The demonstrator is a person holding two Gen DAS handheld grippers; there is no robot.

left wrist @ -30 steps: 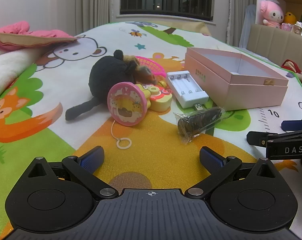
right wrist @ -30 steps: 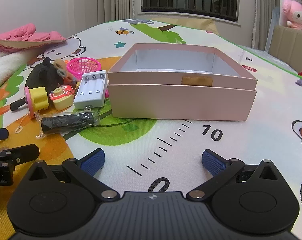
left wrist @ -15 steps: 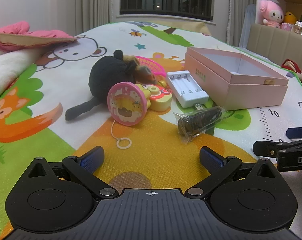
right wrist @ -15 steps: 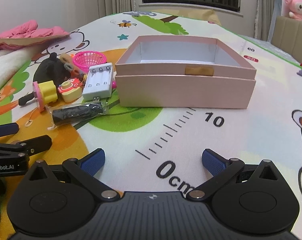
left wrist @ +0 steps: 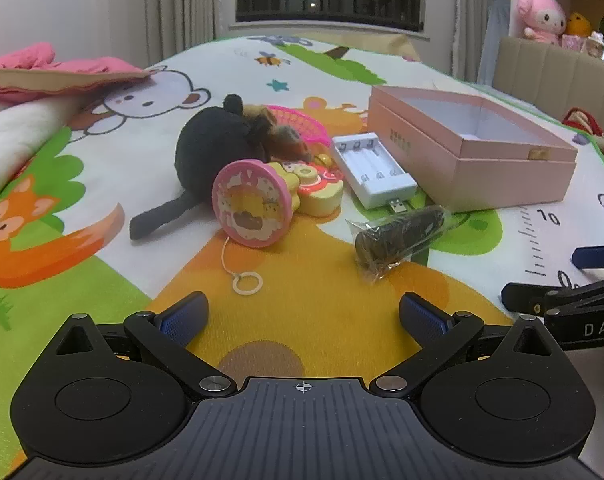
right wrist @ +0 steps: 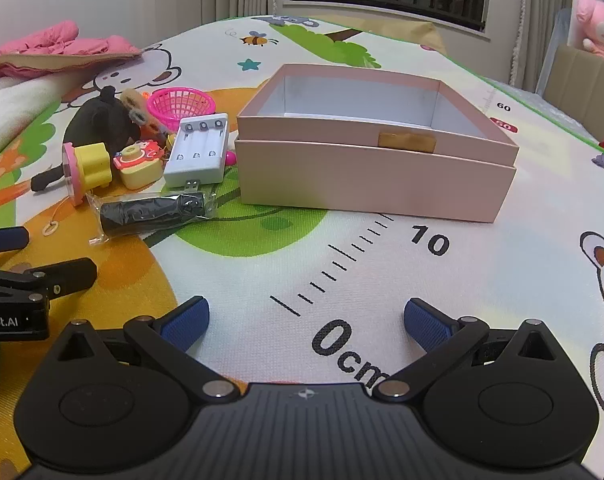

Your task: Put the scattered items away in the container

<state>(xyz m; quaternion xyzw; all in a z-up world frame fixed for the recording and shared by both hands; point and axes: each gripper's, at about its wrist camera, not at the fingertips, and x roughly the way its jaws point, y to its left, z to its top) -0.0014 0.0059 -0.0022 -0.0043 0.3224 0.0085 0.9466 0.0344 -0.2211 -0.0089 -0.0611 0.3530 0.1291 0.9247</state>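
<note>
An open pink box (right wrist: 375, 168) (left wrist: 467, 160) stands on the play mat, nothing visible inside. Left of it lie a white battery charger (right wrist: 198, 148) (left wrist: 371, 168), a black roll in a clear bag (right wrist: 152, 214) (left wrist: 399, 236), a pink and yellow round toy (left wrist: 252, 208) (right wrist: 86, 170), a yellow toy camera (right wrist: 138, 162), a black plush (left wrist: 212, 152) and a pink basket (right wrist: 180, 105). My left gripper (left wrist: 302, 314) is open and empty, short of the toys. My right gripper (right wrist: 303, 322) is open and empty, short of the box.
Pink bedding (left wrist: 54, 72) and a white blanket (left wrist: 10, 140) lie at the far left. A pink plush (left wrist: 541, 14) sits on a shelf at the back right. Each gripper shows at the edge of the other's view.
My right gripper has drawn back and risen a little, so the box and toys sit lower and closer in its view. My left gripper has stayed put.
</note>
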